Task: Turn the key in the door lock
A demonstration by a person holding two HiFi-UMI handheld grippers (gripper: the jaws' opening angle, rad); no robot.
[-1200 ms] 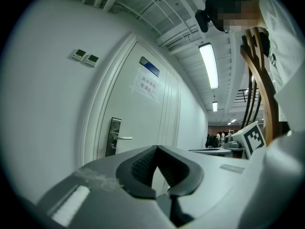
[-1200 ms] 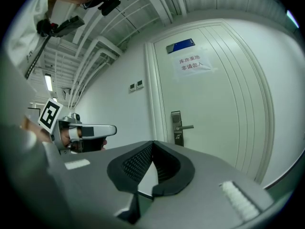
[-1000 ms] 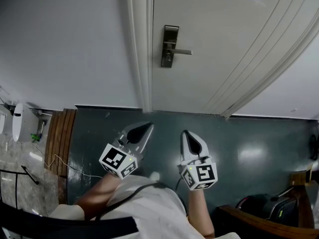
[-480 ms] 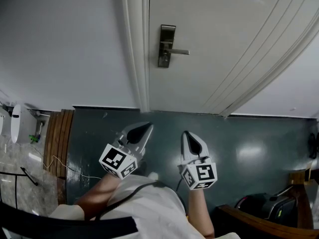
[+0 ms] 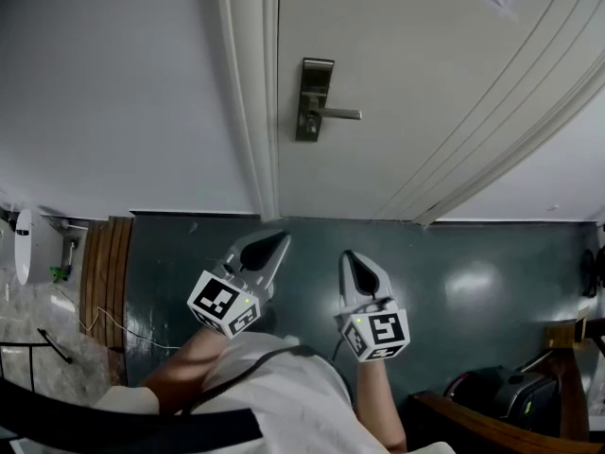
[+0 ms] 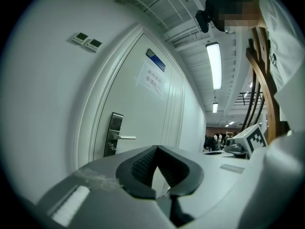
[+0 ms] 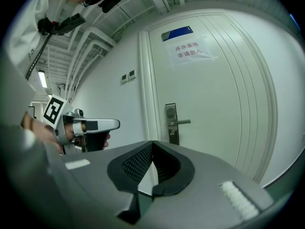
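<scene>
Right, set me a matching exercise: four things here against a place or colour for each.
1 lock plate
2 notice
3 switches
4 floor

a high on the door
b dark teal
c on the wall
d metal, at the door's edge

Pairs: 1-d, 2-a, 3-c, 4-b

Head view:
- One door [image 5: 425,83] at 12 o'clock.
- One lock plate [image 5: 312,102] and one lever handle [image 5: 338,113] on it.
- Two grippers: left gripper [image 5: 280,242] at 7 o'clock, right gripper [image 5: 350,256] at 5 o'clock.
- Two marker cubes [image 5: 225,305], one per gripper.

Left gripper view:
- Two wall switches [image 6: 94,44], at 11 o'clock from the lock plate.

Right gripper view:
- One paper notice [image 7: 189,50] and one blue sign [image 7: 177,33], at 12 o'clock on the door.
</scene>
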